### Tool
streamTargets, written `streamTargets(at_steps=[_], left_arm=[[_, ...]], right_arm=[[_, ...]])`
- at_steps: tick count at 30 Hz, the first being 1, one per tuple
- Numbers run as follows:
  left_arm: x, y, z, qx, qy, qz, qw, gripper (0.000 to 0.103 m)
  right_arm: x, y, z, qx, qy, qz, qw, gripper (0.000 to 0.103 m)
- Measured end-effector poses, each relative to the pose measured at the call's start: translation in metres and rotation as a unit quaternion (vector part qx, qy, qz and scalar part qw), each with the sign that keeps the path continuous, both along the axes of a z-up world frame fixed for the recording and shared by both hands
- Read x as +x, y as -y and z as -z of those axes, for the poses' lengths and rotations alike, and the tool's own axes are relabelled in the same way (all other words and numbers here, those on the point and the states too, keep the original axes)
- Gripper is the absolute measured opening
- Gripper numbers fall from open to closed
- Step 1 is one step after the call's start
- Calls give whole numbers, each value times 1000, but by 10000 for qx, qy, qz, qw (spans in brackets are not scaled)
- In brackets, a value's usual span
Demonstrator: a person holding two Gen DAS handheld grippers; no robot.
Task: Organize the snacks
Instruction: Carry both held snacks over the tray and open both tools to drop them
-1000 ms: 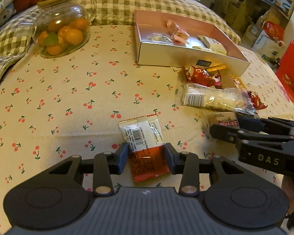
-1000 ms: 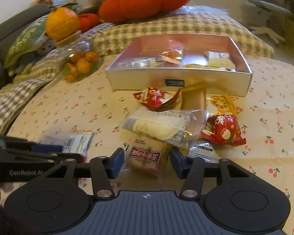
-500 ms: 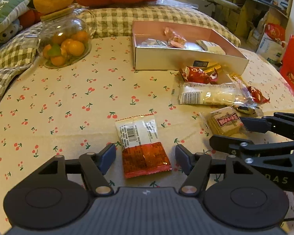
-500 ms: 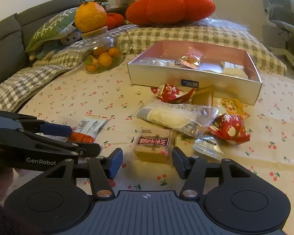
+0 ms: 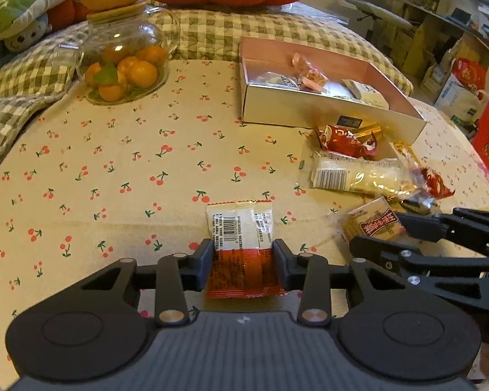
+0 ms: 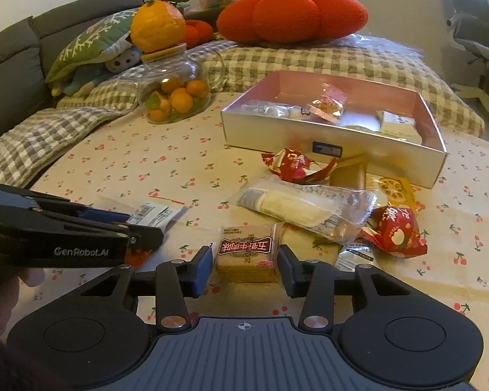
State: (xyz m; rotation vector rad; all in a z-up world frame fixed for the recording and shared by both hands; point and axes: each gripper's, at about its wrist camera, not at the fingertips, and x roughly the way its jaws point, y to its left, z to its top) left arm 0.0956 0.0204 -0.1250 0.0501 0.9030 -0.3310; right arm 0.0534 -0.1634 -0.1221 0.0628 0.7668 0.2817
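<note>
- The left claw (image 5: 241, 262) is closing on a white-and-orange snack packet (image 5: 239, 244); both pads touch the packet's sides, which lies flat on the cherry-print cloth (image 5: 114, 169).
- The right claw (image 6: 244, 265) is closing around a small tan cake packet (image 6: 247, 254) with dark red lettering. The packet sits between the pads; the blue left pad looks to touch its edge, while a thin gap shows at the right pad, so I cannot call it a firm grip.
- The two claws work side by side, the left one's black arm reaching in at the left of the right wrist view.
- Just beyond the cake packet lies a long clear wrapper with a pale bar (image 6: 306, 205) inside, and to its right a crumpled red wrapper (image 6: 394, 233).
- Another red wrapper (image 6: 293, 164) and a gold packet (image 6: 352, 167) rest against the front wall of the open silver box (image 6: 277, 133).
- The box has a pink inside and already holds a few snacks, among them a pink candy bag (image 6: 329, 104).
- A glass jar of small oranges (image 6: 176, 97) stands well to the left of the box, with a large orange fruit on its lid.
</note>
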Motion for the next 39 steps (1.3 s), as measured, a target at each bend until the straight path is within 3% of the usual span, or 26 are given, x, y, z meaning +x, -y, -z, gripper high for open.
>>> streamTargets(at_steps=[21, 31, 39], left_arm=[[11, -4, -23, -258, -16, -169, 9995, 35], [17, 5, -43, -551, 93, -220, 9982, 35], [28, 32, -59, -651, 146, -19, 9978, 36]], right_arm=[[8, 17, -36, 836, -154, 241, 9961, 42], [26, 53, -59, 1160, -31, 805, 9900, 42], [50, 97, -63, 1520, -55, 1455, 9776, 42]])
